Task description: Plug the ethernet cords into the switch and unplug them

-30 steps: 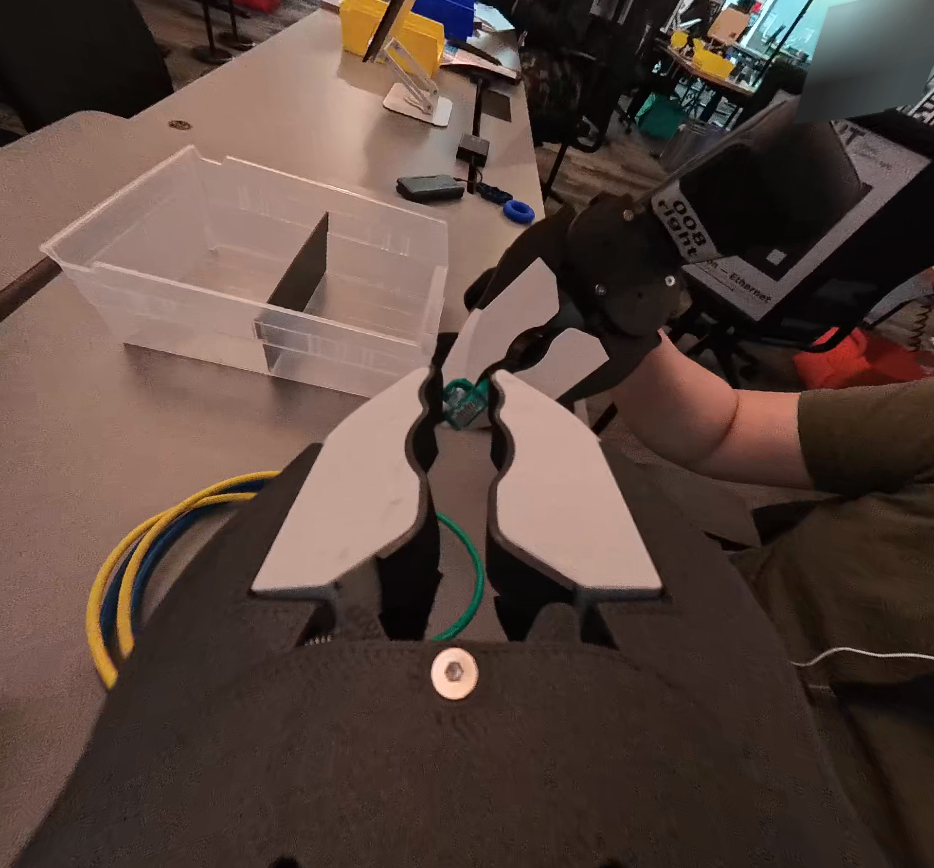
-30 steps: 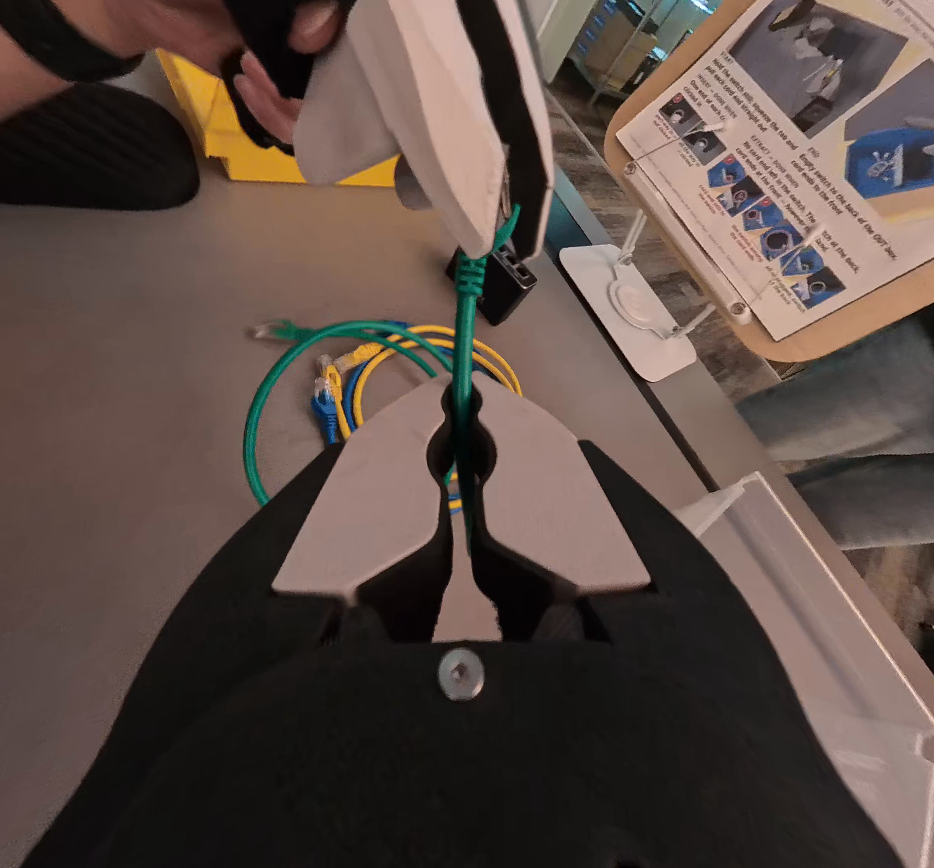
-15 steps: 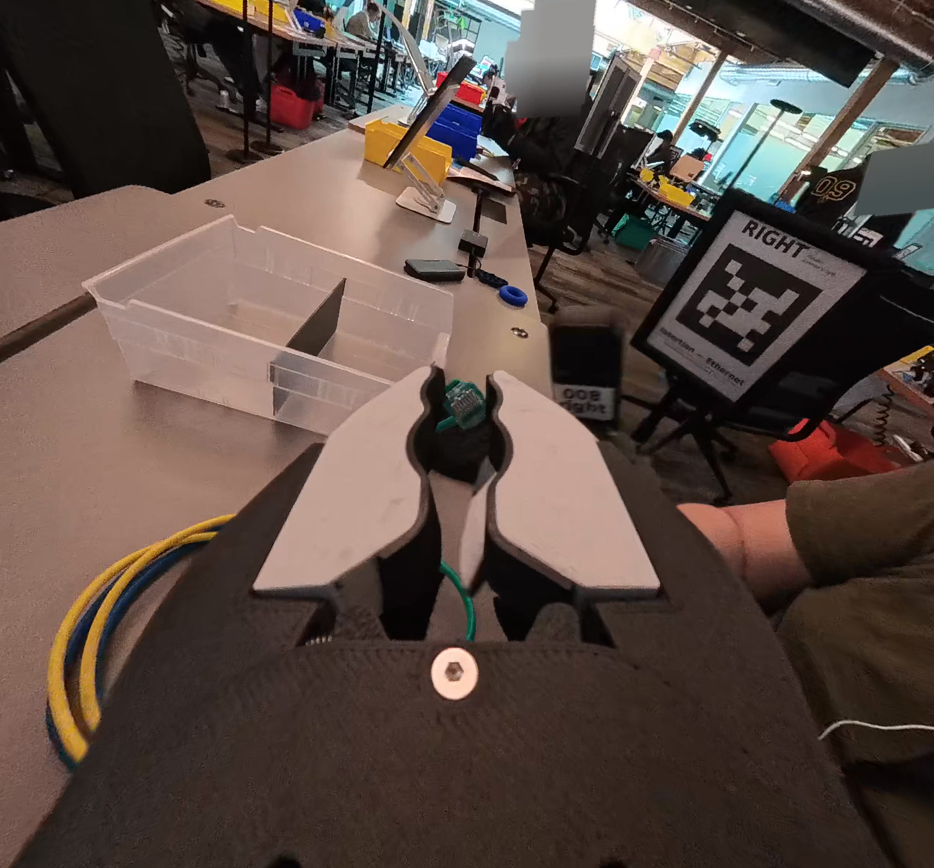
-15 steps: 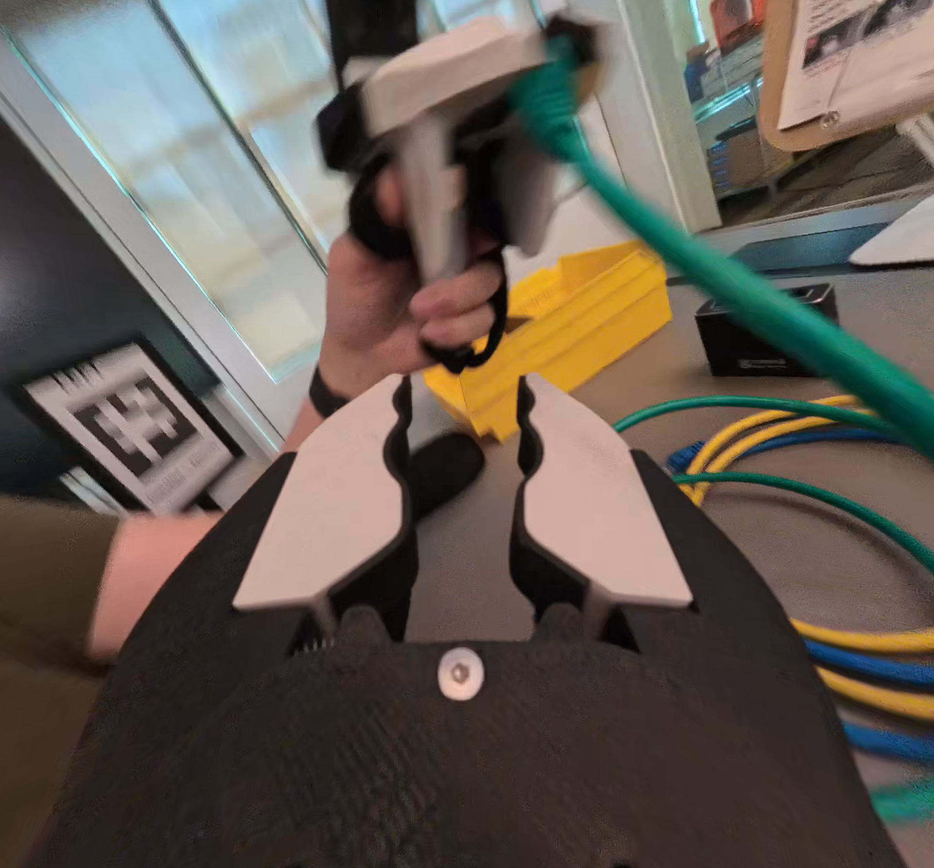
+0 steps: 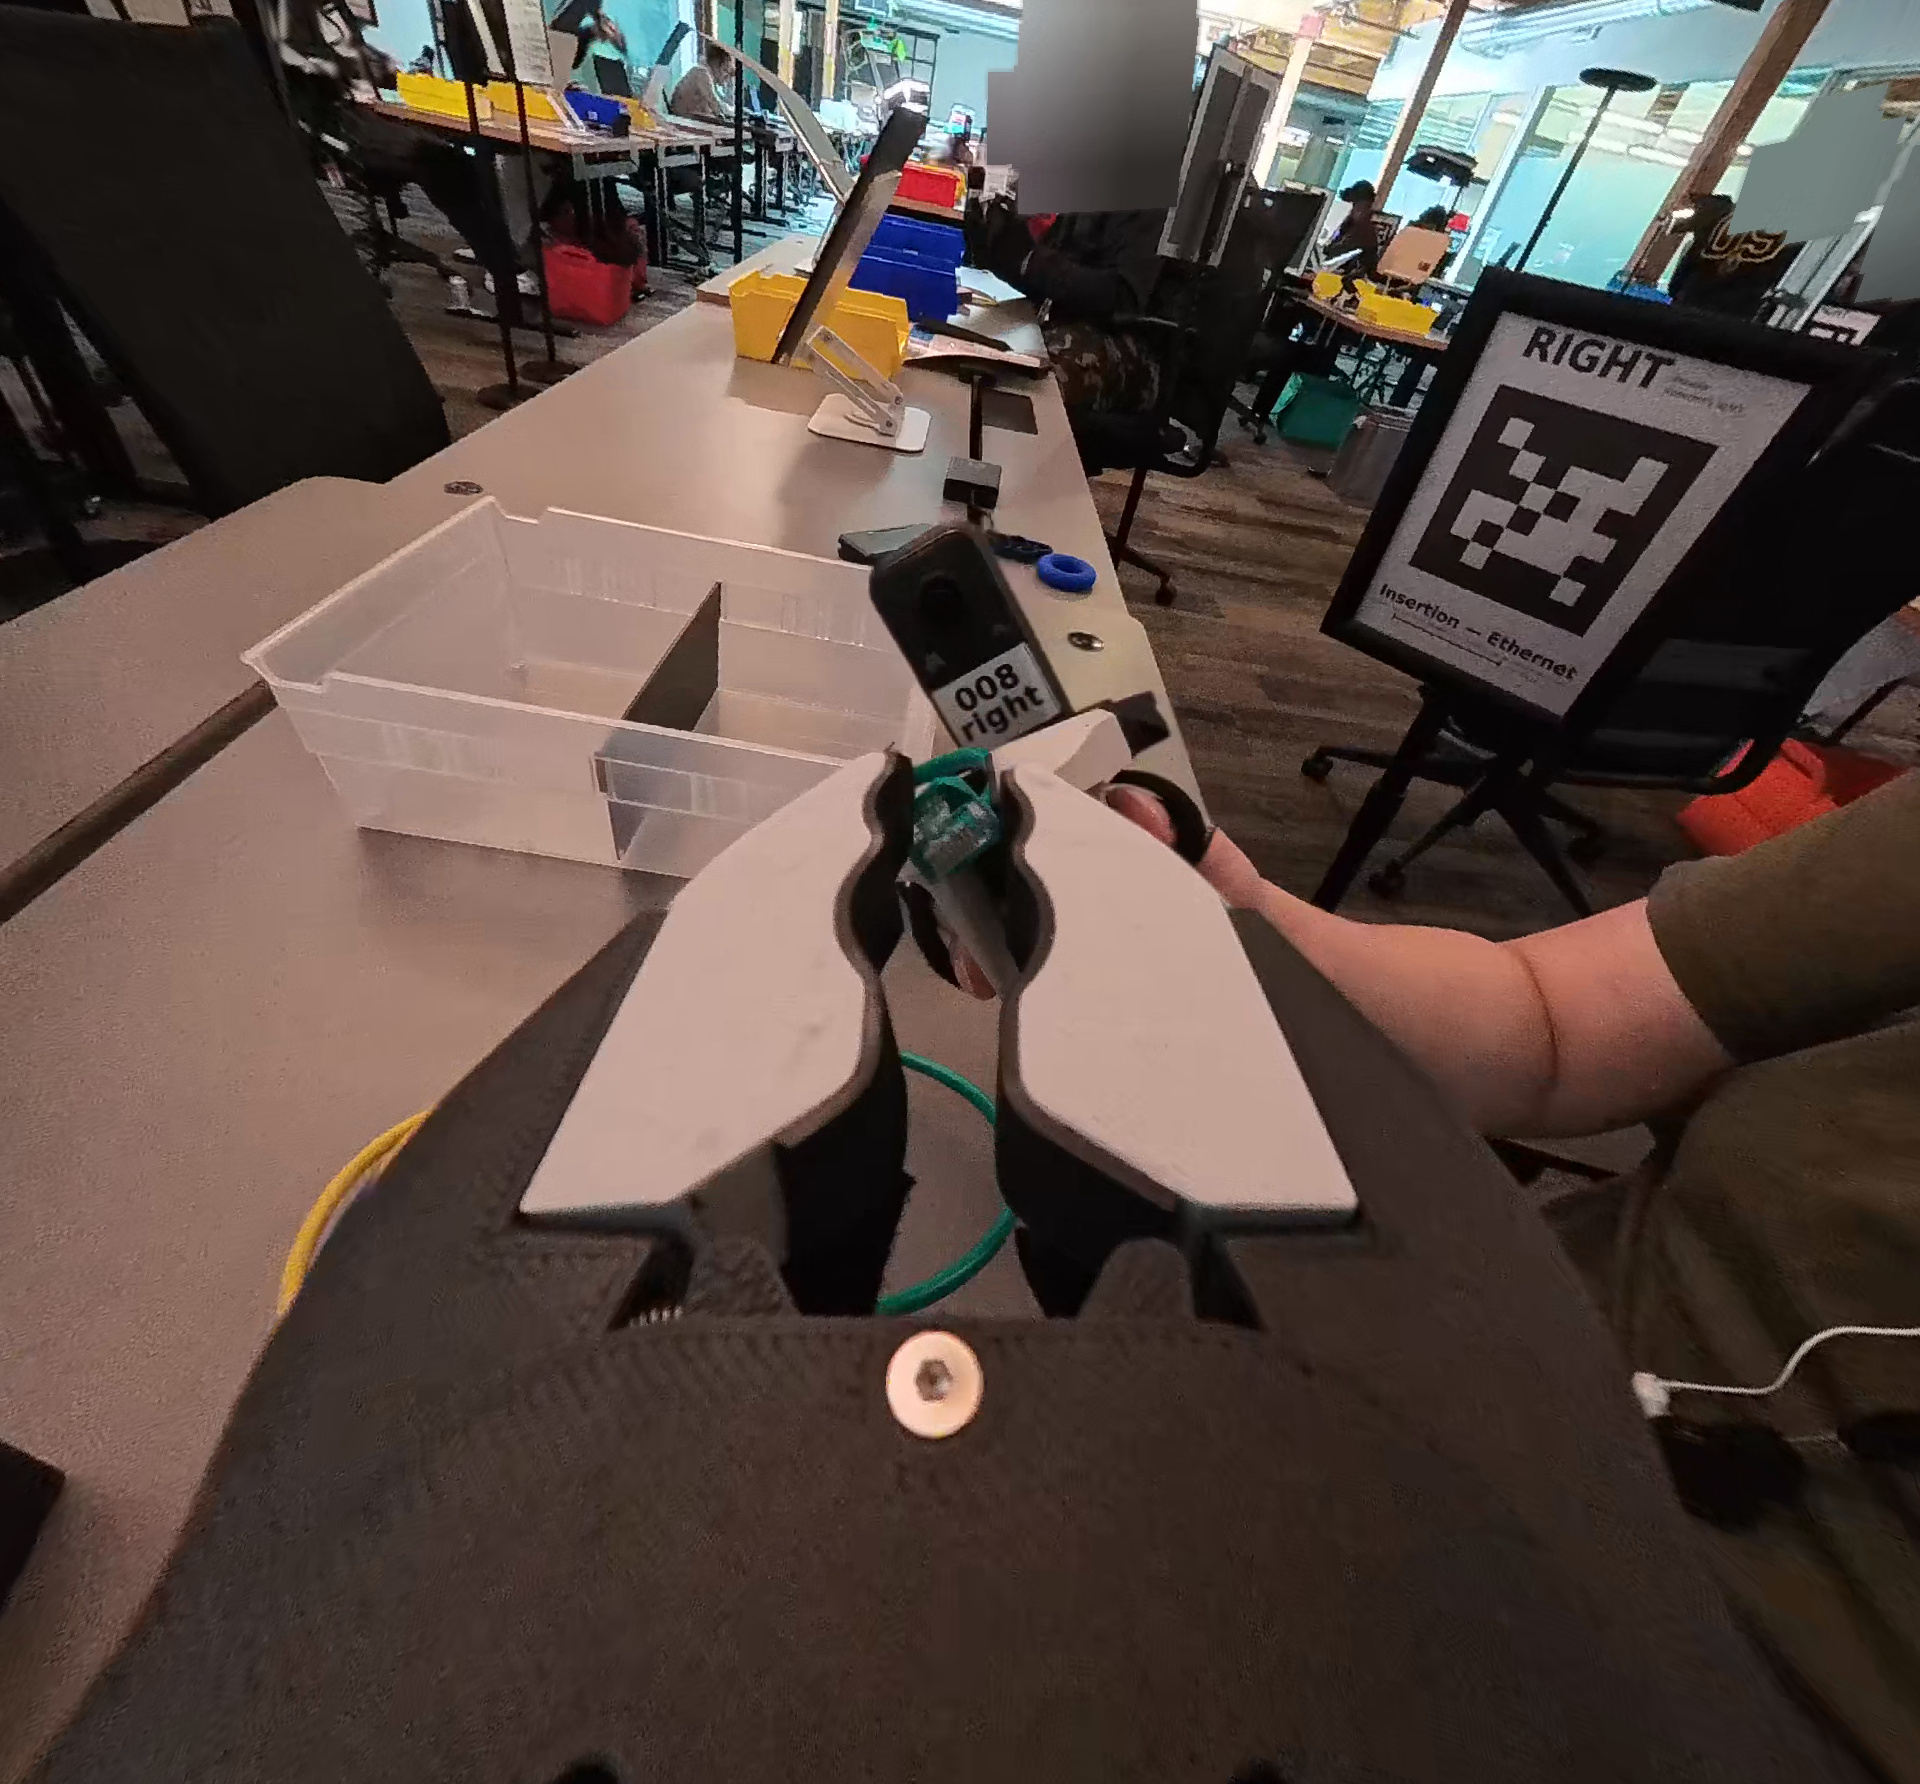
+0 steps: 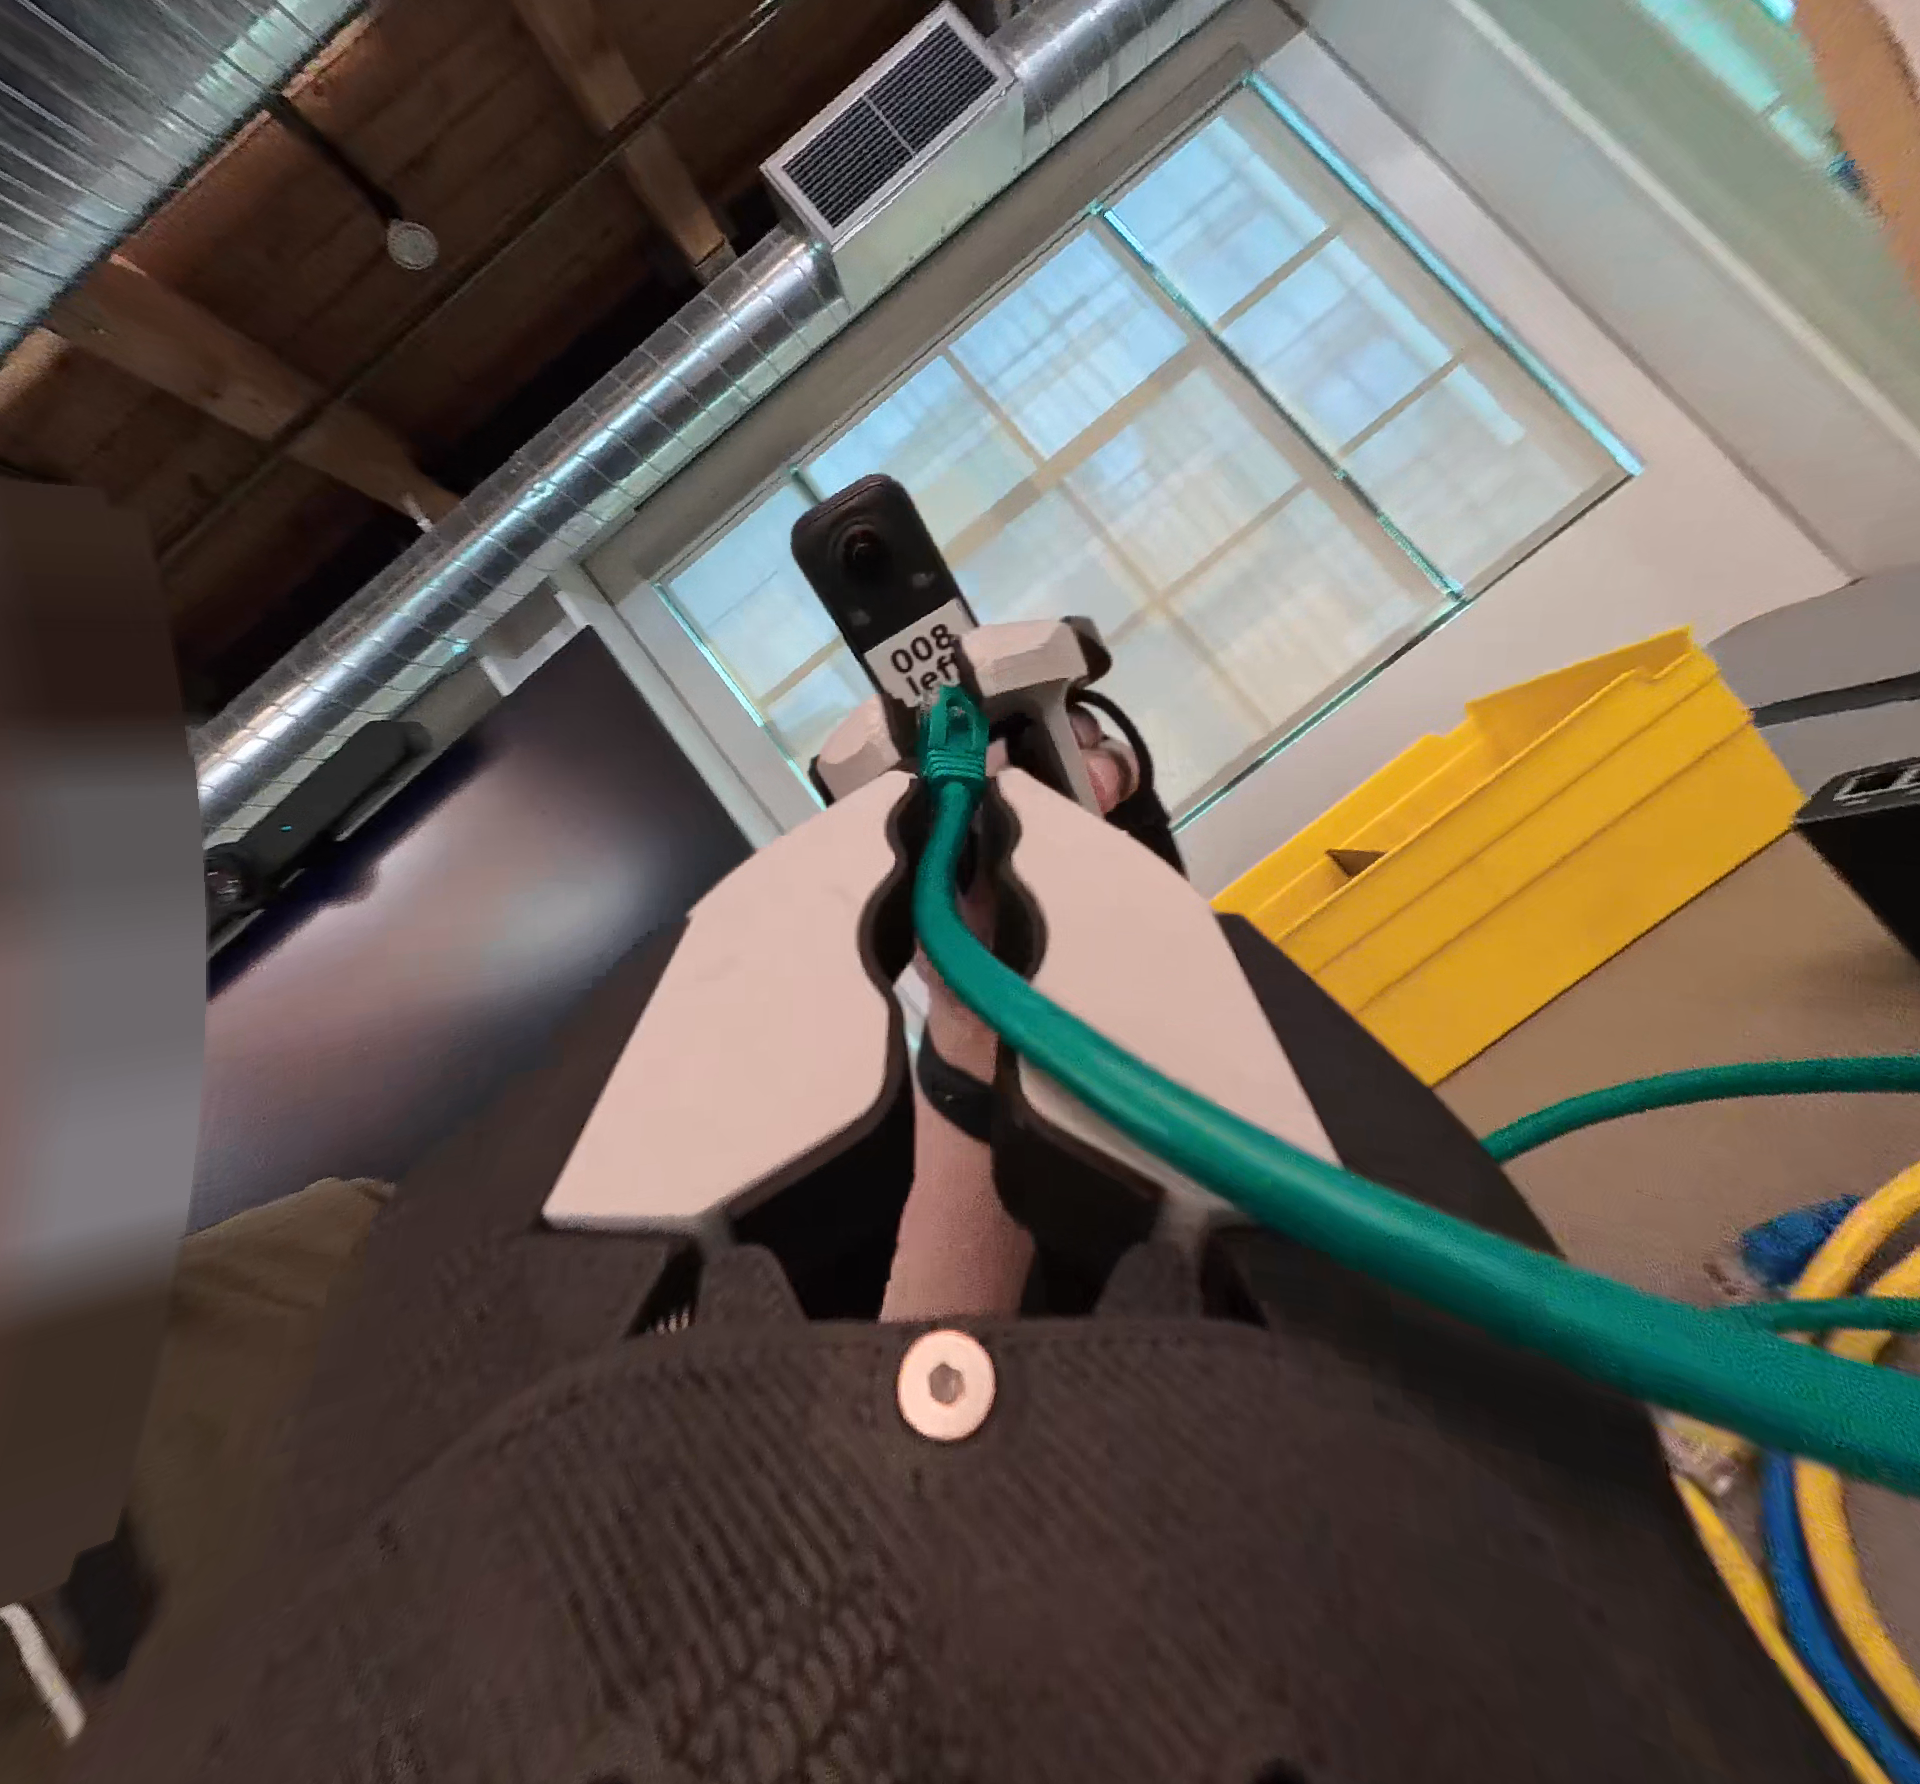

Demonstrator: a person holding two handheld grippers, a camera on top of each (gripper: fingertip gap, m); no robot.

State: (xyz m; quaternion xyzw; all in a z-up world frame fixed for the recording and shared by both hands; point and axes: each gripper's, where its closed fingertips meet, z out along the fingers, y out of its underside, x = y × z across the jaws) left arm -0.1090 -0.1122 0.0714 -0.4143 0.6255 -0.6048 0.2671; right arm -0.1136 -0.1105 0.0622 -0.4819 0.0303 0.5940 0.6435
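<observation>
On the grey table [image 5: 187,955], at the left, stands a clear plastic bin [image 5: 582,695] with a dark divider. Near it, the yellow cable [image 5: 332,1204] lies in a loop. The left gripper [image 5: 948,825] is closed on the green ethernet connector [image 5: 951,825], which shows between its tips. Just behind is the right gripper [image 6: 951,804]; its tips are close together around the green cable [image 6: 1195,1106], but I cannot tell if they press it. This cable runs down to the right. Further right are a yellow bin [image 6: 1507,861] and the black switch [image 6: 1870,820], well apart from the connector.
</observation>
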